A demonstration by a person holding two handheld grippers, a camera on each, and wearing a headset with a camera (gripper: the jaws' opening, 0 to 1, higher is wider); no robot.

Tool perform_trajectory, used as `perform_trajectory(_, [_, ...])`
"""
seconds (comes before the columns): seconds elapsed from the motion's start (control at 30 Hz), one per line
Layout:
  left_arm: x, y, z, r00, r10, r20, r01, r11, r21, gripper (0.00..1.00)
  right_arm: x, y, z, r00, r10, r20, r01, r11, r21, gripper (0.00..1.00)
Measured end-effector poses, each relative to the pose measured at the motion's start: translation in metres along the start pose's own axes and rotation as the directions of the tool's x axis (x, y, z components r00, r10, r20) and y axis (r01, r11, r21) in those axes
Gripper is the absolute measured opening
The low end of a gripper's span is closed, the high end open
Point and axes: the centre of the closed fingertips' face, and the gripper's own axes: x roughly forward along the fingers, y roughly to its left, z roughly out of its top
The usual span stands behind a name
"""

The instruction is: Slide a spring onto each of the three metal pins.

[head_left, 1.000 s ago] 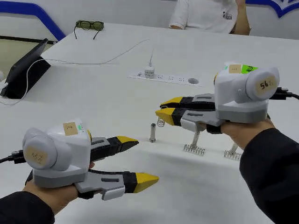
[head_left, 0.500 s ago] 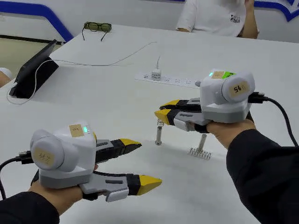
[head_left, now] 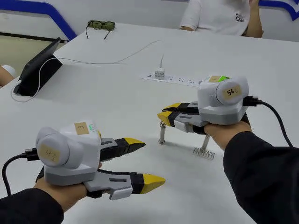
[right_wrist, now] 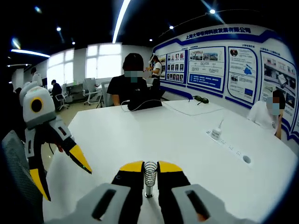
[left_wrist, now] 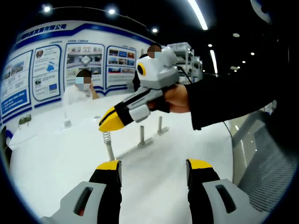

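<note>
My right gripper (right_wrist: 149,165) pinches a spring (right_wrist: 149,175), seemingly atop a pin (right_wrist: 148,192); next, push down, release. Left gripper (left_wrist: 154,164) gapes wide.

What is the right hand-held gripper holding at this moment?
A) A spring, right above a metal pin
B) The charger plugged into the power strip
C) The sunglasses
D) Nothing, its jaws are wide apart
A: in the right gripper view, the right hand-held gripper pinches a spring between its yellow tips, directly above a metal pin.
</note>
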Motion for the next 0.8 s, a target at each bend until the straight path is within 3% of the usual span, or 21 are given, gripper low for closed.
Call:
perform_trajectory(0.43, [0.000,-0.001,-0.004,1.0000,0.000,-0.007,0.000,1.000,-0.006,0.56,0.010,0.005,-0.020,0.9983,-0.020,-0.055,0.019,1.000,-0.015,0.12])
perform_trajectory(0.8, [0.000,0.000,-0.005,0.9999,0.001,-0.013,-0.001,1.000,-0.007,0.56,0.020,0.004,-0.043,0.9882,-0.054,-0.143,0.050,0.998,-0.036,0.12])
